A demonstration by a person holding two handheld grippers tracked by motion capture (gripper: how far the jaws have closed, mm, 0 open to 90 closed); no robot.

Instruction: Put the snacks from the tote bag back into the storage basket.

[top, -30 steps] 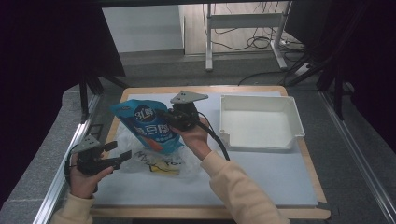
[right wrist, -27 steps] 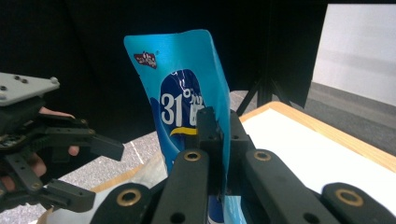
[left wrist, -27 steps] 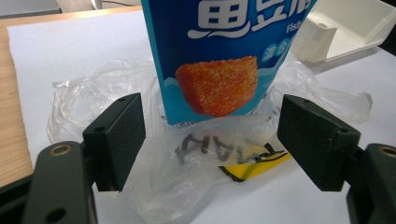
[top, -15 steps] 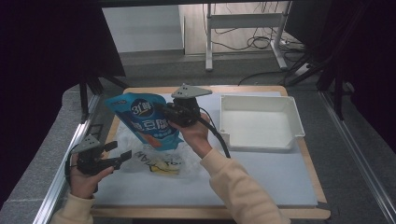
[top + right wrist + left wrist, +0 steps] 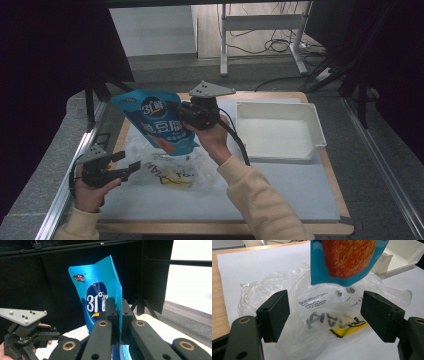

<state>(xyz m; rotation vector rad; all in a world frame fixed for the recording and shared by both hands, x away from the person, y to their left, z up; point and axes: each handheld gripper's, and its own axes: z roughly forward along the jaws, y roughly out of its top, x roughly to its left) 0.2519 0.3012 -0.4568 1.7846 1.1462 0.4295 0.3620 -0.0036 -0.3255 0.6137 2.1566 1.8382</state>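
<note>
Progress looks about halfway to me: the glossy blue foil snack pouch with white lettering and an orange picture (image 5: 159,125) is already out of the crumpled clear plastic bag (image 5: 170,165) and hangs in the air above it, pinched at one edge by the right claw (image 5: 176,111), whose jaws are pressed together on the foil. In the right gripper view the pouch (image 5: 100,293) stands upright between the black jaws, its top corners a little curled. What seems left is to carry it somewhere and let go; the shallow white rectangular plastic tray (image 5: 310,117) on the far right side of the counter (image 5: 300,200) holds nothing and would be my guess for the spot.

The left claw (image 5: 131,168) rests low at the near left, jaws spread wide and gripping nothing, just beside the bag's edge. From the left gripper view the bag (image 5: 322,315) is thin, wrinkled film with black print, and something yellow shows through it. The pouch's bottom (image 5: 344,260) dangles just over it, smooth and stiff by comparison. The counter has a pale sheet laid over a wooden board.
</note>
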